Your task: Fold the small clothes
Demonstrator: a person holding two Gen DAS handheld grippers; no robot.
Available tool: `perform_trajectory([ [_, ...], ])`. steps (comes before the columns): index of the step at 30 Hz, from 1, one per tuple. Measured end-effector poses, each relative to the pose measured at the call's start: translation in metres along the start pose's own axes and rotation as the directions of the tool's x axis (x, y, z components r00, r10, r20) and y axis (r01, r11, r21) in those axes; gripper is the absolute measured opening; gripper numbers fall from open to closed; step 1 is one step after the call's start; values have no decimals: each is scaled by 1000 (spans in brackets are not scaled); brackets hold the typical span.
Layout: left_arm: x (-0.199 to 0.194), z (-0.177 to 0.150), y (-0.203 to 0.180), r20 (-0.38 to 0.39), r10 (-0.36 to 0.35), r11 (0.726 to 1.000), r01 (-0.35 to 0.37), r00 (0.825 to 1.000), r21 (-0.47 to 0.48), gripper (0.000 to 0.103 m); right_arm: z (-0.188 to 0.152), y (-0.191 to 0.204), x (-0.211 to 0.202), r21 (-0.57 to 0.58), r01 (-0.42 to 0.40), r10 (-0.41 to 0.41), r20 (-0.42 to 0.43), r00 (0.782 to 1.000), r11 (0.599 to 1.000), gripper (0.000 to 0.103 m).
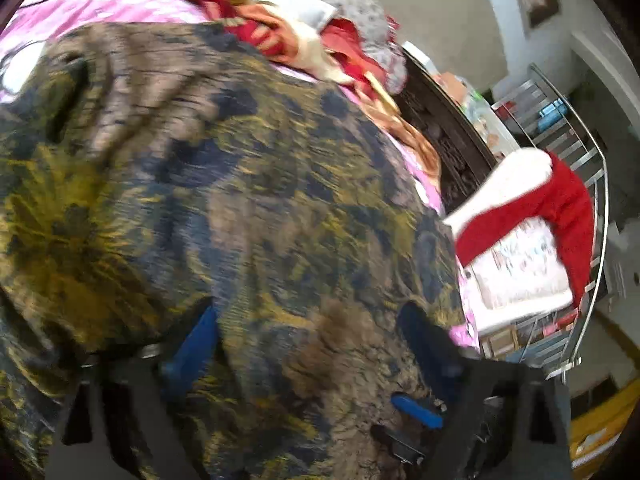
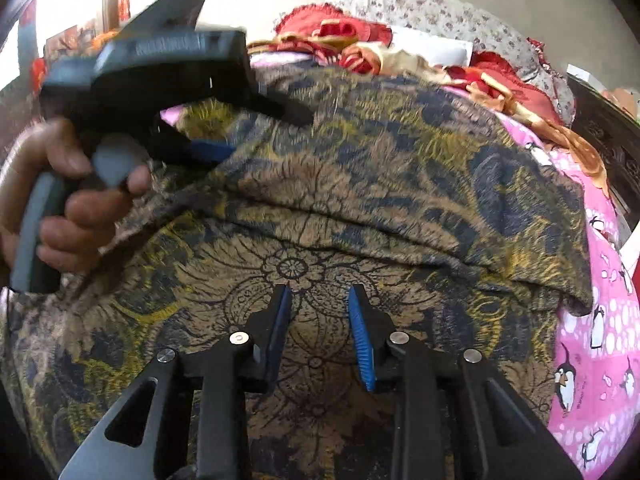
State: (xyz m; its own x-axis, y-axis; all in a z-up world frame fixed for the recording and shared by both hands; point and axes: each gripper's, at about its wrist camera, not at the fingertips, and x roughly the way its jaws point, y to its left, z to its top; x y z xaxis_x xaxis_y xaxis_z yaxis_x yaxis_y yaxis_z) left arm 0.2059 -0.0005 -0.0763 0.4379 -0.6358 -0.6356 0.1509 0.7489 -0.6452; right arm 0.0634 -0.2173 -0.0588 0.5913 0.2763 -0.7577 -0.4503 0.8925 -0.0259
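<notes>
A brown, yellow and dark-blue patterned garment [image 2: 360,184] lies on the bed, its far part folded over the near part. In the right wrist view my left gripper [image 2: 224,148] is at the upper left, held by a hand, with the cloth's edge between its fingers. In the left wrist view the same garment [image 1: 224,184] fills the frame and drapes over my left gripper's blue-padded fingers [image 1: 192,348], hiding the tips. My right gripper [image 2: 320,320] is open and empty, its blue pads just above the flat patterned cloth.
A pink penguin-print sheet [image 2: 600,320] covers the bed. Red and orange bedding [image 2: 400,52] and a floral pillow [image 2: 460,16] lie at the far side. A red and white cloth [image 1: 532,200] hangs on a metal rack [image 1: 580,160] beside a dark carved headboard [image 1: 448,136].
</notes>
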Motion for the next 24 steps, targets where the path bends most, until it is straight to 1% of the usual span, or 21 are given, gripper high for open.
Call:
perform_trajectory([
  [2,-1,0,9,-7,8,999,-8,1000,-42,60,2,-2,2,9,-3,3,5,1000,1000,30],
  [3,-2,-3,7,-15,-1,1000,0,1000,-31,59,3,-3,3,12,-6,5,6,1000,1000,30],
  [5,-3,-9,-2,-36,1,1000,0,999,27,58,3,-5,3,17,-11,11,10,1000,1000,30],
  [6,-4,-11,-7,-56,-9,998,12,998,57,57,3,-6,3,19,-13,13,10,1000,1000,30],
  [7,-7,-12,-9,-65,-22,997,27,998,73,56,2,-5,2,20,-13,13,10,1000,1000,30],
  [8,-9,-12,-10,-65,-37,996,42,997,78,52,2,-5,2,21,-14,14,10,1000,1000,30],
  [9,-9,-10,-10,-64,-45,996,50,997,78,50,3,-5,2,22,-15,15,10,1000,1000,30],
  [10,-9,-6,-8,-57,-40,997,44,998,65,50,3,-5,3,24,-16,15,10,1000,1000,30],
  [11,-7,-4,-7,-52,-35,998,37,998,53,47,3,-6,3,25,-16,16,10,1000,1000,30],
  [12,-5,-3,-10,-51,-37,998,40,998,53,47,3,-6,3,25,-15,15,10,1000,1000,30],
  [13,-4,-3,-14,-51,-36,996,40,998,74,47,3,-6,3,24,-16,16,10,1000,1000,30],
  [15,-2,-5,-21,-41,1,993,3,999,116,47,3,-5,3,24,-16,16,9,1000,1000,30],
  [16,0,-5,-21,-27,40,993,-36,999,116,45,3,-6,3,24,-16,16,9,1000,1000,30],
  [17,2,-3,-18,-15,71,993,-70,997,100,31,3,-6,3,25,-17,17,9,1000,1000,30],
  [18,4,-2,-16,-11,93,992,-92,996,87,6,3,-6,3,27,-20,20,9,1000,999,30],
  [19,3,-2,-14,-4,122,990,-122,993,72,4,3,-7,3,31,-23,22,9,1000,999,30],
  [21,-8,-7,-18,27,128,987,-130,991,95,3,3,-8,3,36,-28,28,8,1000,999,30],
  [22,-16,-9,-23,44,120,985,-125,992,116,3,3,-8,4,38,-29,28,8,1000,999,30],
  [24,-40,-15,-38,80,76,983,-88,994,161,3,4,-8,4,37,-27,27,8,1000,999,30],
])
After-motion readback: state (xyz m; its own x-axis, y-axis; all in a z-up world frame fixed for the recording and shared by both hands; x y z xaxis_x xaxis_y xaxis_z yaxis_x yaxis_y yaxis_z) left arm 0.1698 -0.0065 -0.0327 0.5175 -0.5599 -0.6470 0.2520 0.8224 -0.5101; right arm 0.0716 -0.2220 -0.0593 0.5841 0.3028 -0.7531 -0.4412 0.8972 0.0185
